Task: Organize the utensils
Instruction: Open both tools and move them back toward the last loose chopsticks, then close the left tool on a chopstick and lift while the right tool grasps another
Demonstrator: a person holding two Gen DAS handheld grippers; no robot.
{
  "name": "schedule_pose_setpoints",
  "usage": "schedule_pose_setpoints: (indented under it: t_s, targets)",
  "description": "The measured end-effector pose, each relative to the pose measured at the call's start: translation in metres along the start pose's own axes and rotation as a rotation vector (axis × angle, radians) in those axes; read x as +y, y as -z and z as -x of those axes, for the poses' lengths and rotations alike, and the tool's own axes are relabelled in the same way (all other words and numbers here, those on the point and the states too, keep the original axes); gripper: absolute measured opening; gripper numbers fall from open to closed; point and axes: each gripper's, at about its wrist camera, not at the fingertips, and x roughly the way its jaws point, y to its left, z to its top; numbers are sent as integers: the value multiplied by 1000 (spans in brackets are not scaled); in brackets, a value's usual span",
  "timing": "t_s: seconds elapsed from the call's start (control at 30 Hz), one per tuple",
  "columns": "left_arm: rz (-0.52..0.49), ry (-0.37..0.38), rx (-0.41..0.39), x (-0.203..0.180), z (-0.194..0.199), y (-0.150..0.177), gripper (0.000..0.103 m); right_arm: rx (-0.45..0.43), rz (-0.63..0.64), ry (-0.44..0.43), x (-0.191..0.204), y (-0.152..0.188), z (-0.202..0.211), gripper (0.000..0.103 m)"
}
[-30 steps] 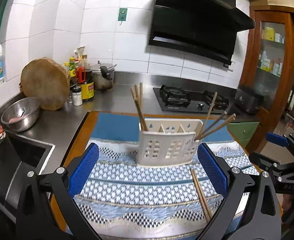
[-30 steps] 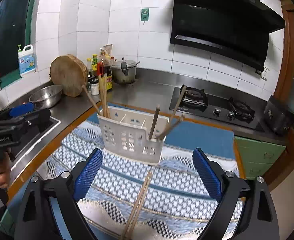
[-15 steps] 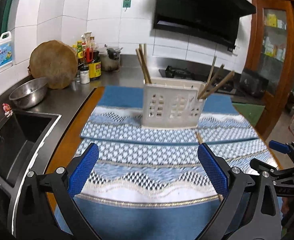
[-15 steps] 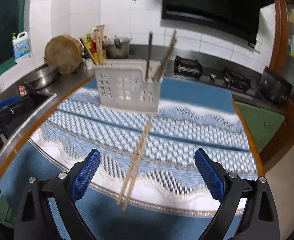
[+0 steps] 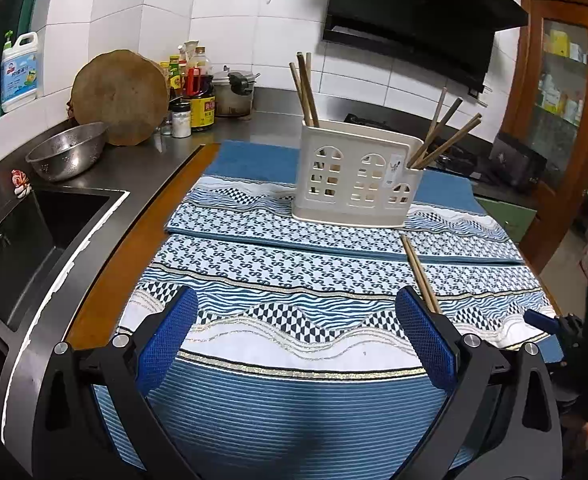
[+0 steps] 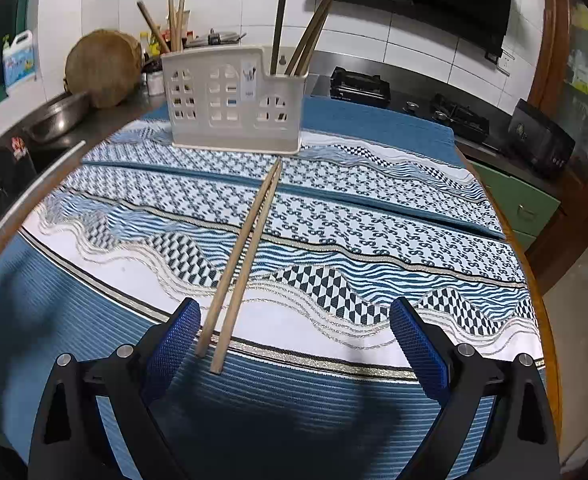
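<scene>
Even indoor light is falling from above, glaring off the white wall tiles. Fisheye distortion is bending the frame edges, and dark corners are vignetting. The left edge of the right wrist view is blurring.

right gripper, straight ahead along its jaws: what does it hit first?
Probably the loose chopstick pair lying on the patterned cloth; their near ends sit just inside the left jaw of the open right gripper. Beyond them stands the white utensil holder. Height above the cloth is unclear.
</scene>
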Motion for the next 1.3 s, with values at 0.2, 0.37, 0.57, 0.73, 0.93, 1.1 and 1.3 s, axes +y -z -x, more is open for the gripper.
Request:
schedule_pose_setpoints:
  t_s: [0.2,0.37,0.57,0.73,0.93,1.1,1.3]
  targets:
    - [13,-8,13,6,-5,4,98,36,-9,-4,1,0,-20,92]
    - [24,-11,29,9,-12,7,98,59,-9,13,0,1,-32,92]
    - [22,-8,39,6,-17,10,98,79,-9,12,2,1,-42,92]
    - [27,-11,45,7,-19,11,98,85,-11,3,4,1,-45,79]
    - [38,-18,48,11,-19,12,98,79,-36,26,-2,2,-41,60]
    - [51,-17,57,13,-22,14,98,78,-46,11,1,3,-39,49]
    - [42,-7,65,10,-23,17,98,73,-35,-23,8,4,-38,32]
